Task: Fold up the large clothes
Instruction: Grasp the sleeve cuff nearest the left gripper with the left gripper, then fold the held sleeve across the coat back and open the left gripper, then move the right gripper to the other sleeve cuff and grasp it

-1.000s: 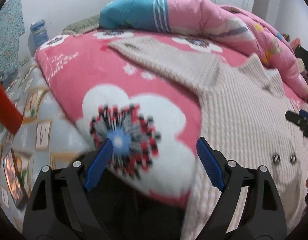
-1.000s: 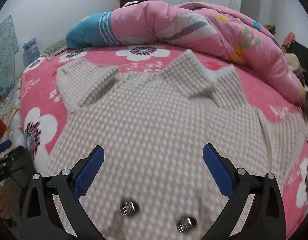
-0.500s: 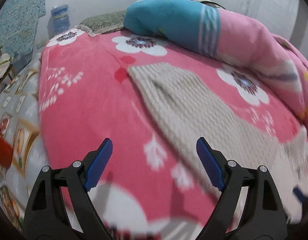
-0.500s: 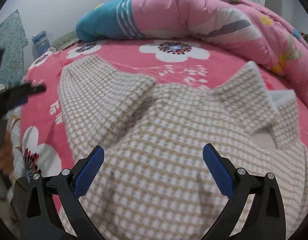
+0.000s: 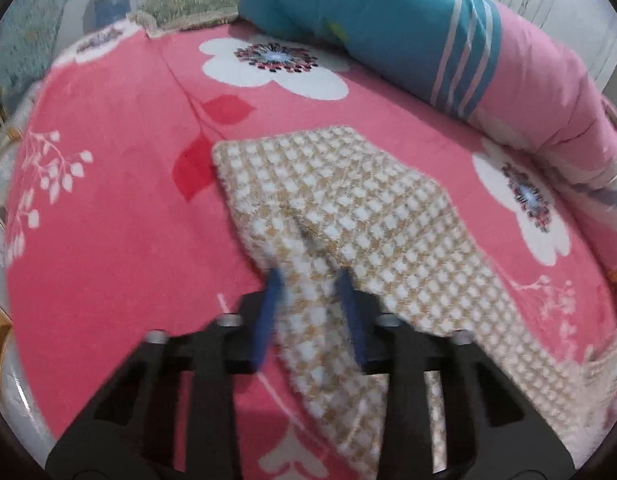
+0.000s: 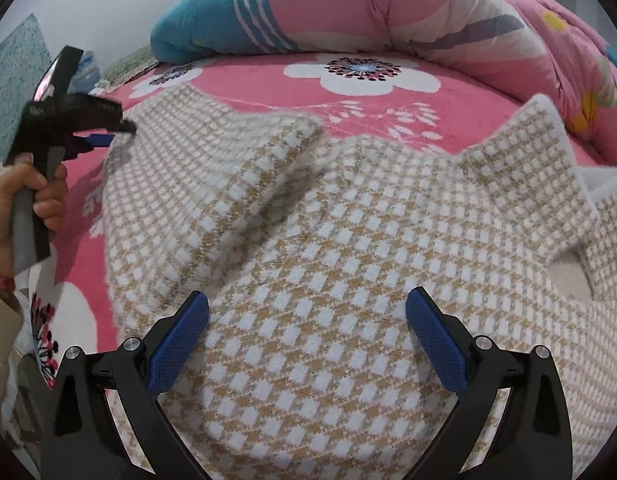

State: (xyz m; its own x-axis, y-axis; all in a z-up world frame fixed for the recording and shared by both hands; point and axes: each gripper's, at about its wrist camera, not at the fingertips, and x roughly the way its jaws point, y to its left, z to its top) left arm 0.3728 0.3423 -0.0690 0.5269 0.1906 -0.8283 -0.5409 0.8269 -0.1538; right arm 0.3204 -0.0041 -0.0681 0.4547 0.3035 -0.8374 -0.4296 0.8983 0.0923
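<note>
1. Since the earlier frames the left tool [image 5: 310, 280] has swung from the flowered corner of the bed over to the sleeve [image 5: 348, 208] of the checked jacket [image 6: 328, 260], and its jaws have just been closing, with the sleeve's cloth between the blue pads [image 5: 268, 320].
2. Left wrist view: the pads pinch the sleeve near its cuff end; the cloth bunches and rises slightly at the grip. That view is blurred at the fingertips. It alone shows the sleeve's squared end lying on the pink flowered blanket [image 5: 108, 220], apart from the blue and pink quilt [image 5: 388, 20] rolled along the far side.
3. Right wrist view: the right tool [image 6: 308, 320] stands spread wide over the jacket's body, nothing between its pads [image 6: 176, 340]; whether its tips touch the cloth cannot be told.
4. Only the right wrist view shows the whole spread of the jacket across the bed, a fold running from the sleeve down into the body, and the collar points [image 6: 540, 140] standing up at the right.
5. It also shows a hand [image 6: 40, 200] gripping the left tool's handle at the picture's left edge, with the tool's tip on the sleeve's edge.
</note>
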